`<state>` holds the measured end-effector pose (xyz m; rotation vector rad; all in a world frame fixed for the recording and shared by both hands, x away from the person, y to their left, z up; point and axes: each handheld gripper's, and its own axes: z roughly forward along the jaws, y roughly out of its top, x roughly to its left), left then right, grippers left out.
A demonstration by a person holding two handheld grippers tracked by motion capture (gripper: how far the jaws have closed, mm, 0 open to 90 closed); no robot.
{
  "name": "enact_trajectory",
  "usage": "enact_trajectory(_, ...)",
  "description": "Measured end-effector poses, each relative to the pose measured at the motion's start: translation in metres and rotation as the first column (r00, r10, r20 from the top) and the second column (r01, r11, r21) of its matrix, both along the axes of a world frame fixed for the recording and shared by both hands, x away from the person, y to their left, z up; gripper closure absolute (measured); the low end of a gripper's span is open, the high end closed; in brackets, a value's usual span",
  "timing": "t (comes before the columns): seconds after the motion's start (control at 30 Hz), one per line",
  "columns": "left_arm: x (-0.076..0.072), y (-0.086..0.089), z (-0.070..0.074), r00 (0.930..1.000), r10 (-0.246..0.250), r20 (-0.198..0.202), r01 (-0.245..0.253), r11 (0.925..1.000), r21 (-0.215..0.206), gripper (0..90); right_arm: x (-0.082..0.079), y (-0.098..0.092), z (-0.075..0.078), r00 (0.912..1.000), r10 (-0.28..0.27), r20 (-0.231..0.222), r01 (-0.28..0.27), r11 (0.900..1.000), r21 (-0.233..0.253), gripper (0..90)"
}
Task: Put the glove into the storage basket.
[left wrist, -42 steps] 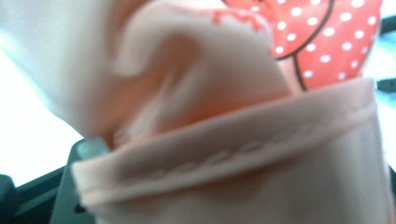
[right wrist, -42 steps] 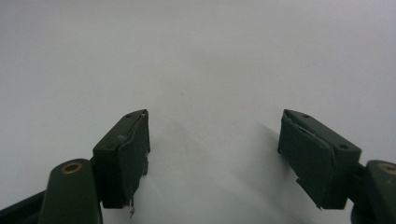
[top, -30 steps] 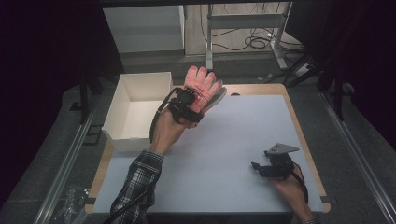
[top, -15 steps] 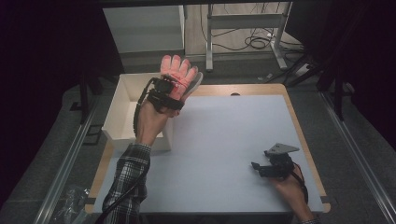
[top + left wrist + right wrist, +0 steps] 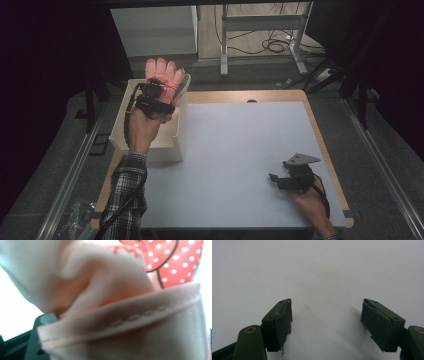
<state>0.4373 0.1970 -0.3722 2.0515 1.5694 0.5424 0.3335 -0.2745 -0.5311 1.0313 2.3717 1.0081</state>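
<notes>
1. The left gripper (image 5: 159,90) is raised over the white open-topped cardboard box (image 5: 177,134) at the table's far left corner.
2. A pink fabric glove (image 5: 164,72) is clamped in its jaws, fingers pointing up and away.
3. The right gripper (image 5: 280,179) rests low on the pale grey tabletop (image 5: 235,145), near right, well apart from the box.
</notes>
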Motion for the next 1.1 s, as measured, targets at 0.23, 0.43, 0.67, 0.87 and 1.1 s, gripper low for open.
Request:
enact_trajectory(0.23, 0.003, 0.02, -0.017, 0.9977, 0.059, -0.035, -0.059, 0.9983, 0.004, 33.4, 0.0, 0.0, 0.0, 1.0, 0.0, 0.0, 0.0, 1.0, -0.001, 25.3)
enact_trajectory(0.43, 0.008, 0.027, -0.045, 0.9945, 0.074, -0.075, -0.073, 0.9973, 0.012, 32.5, 0.0, 0.0, 0.0, 1.0, 0.0, 0.001, 0.0, 1.0, -0.001, 25.2)
enact_trajectory(0.67, 0.015, 0.023, -0.075, 0.9891, 0.066, -0.132, -0.063, 0.9976, 0.029, 31.7, 0.0, 0.0, 0.0, 1.0, 0.0, 0.001, 0.0, 1.0, -0.001, 25.3)
enact_trajectory(0.87, 0.027, 0.016, -0.089, 0.9815, 0.065, -0.18, -0.058, 0.9973, 0.044, 31.1, 0.0, 0.0, 0.0, 1.0, 0.0, 0.001, 0.0, 1.0, 0.0, 25.2)
enact_trajectory(1.1, 0.042, 0.01, -0.1, 0.9694, 0.079, -0.232, -0.069, 0.9963, 0.051, 29.5, 0.0, 0.0, 0.0, 1.0, 0.0, 0.001, 0.0, 1.0, 0.0, 25.2)
